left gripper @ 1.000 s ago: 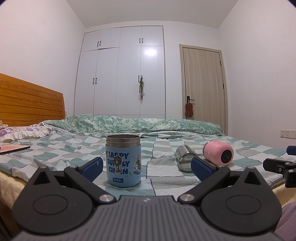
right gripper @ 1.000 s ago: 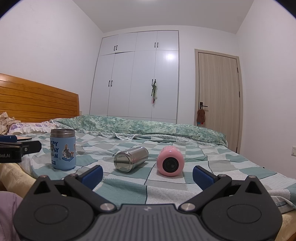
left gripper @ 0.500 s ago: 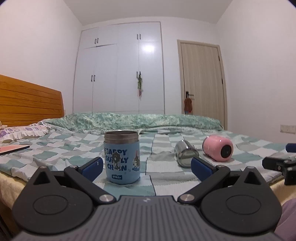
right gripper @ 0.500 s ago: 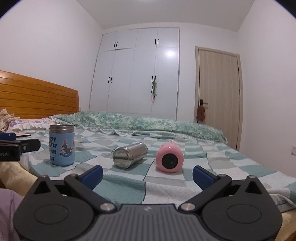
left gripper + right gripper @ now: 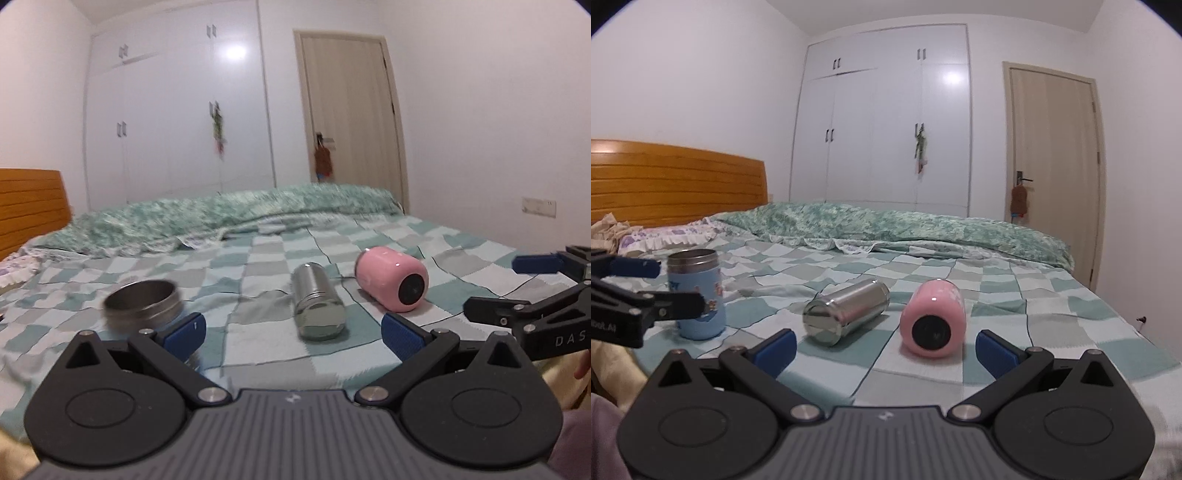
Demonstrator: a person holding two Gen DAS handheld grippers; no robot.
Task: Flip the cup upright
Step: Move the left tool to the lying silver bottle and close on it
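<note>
Bedroom, bed (image 5: pixel 1015 295) with checked cover carrying three cups near its front edge.
Blue cup (image 5: pixel 700 299) stands upright toward the headboard end; steel cup (image 5: pixel 846 312) lies on its side mid-row, base facing the cameras; pink cup (image 5: pixel 934 319) lies on its side just beside it, toward the foot end, apart from the steel one. Left gripper (image 5: pixel 291 334) wide, holding nothing — its left finger sits in front of the blue cup (image 5: pixel 142 304), contact unclear. Right gripper (image 5: pixel 884 347) wide, empty — pink and steel cups lie ahead between its fingers. White wardrobe (image 5: pixel 886 129) and door (image 5: pixel 1056 166) behind.
</note>
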